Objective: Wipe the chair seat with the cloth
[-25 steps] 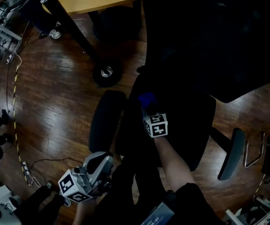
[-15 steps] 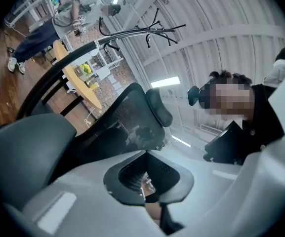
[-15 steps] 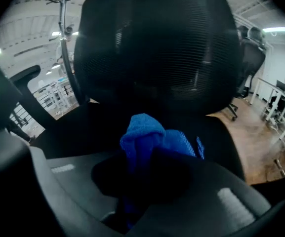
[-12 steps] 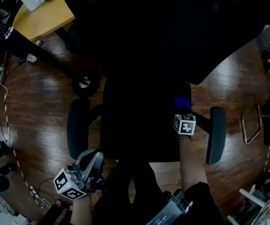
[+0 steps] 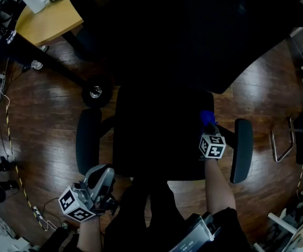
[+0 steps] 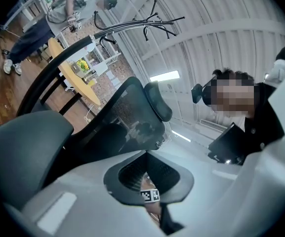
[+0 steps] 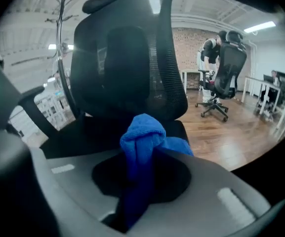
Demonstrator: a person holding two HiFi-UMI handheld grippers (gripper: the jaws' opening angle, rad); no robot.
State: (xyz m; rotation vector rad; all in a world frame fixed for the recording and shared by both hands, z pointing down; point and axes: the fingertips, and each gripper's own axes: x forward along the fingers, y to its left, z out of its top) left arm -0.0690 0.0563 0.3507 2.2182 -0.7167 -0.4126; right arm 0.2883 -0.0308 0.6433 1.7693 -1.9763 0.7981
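Note:
The black chair seat (image 5: 159, 135) fills the middle of the head view, below the tall backrest (image 5: 193, 30). My right gripper (image 5: 209, 128) is shut on a blue cloth (image 5: 207, 116), which rests at the seat's right edge beside the right armrest (image 5: 241, 148). In the right gripper view the bunched cloth (image 7: 143, 139) stands up between the jaws of the right gripper (image 7: 141, 181), with the seat (image 7: 83, 132) just beyond. My left gripper (image 5: 101, 180) hangs off the seat's front left corner, near the left armrest (image 5: 88, 140). In its own view the left gripper (image 6: 149, 181) is shut, holds nothing, and points upward.
A wooden desk (image 5: 51, 20) stands at the back left, its black leg ending in a foot (image 5: 95, 92) by the seat. Cables (image 5: 9, 140) trail over the wood floor on the left. A metal frame (image 5: 282, 140) is at the right. Another office chair (image 7: 221, 83) stands farther off.
My right gripper has carried the cloth across the seat from its left part to the right edge, then slightly toward the front. The left gripper has stayed low at the front left.

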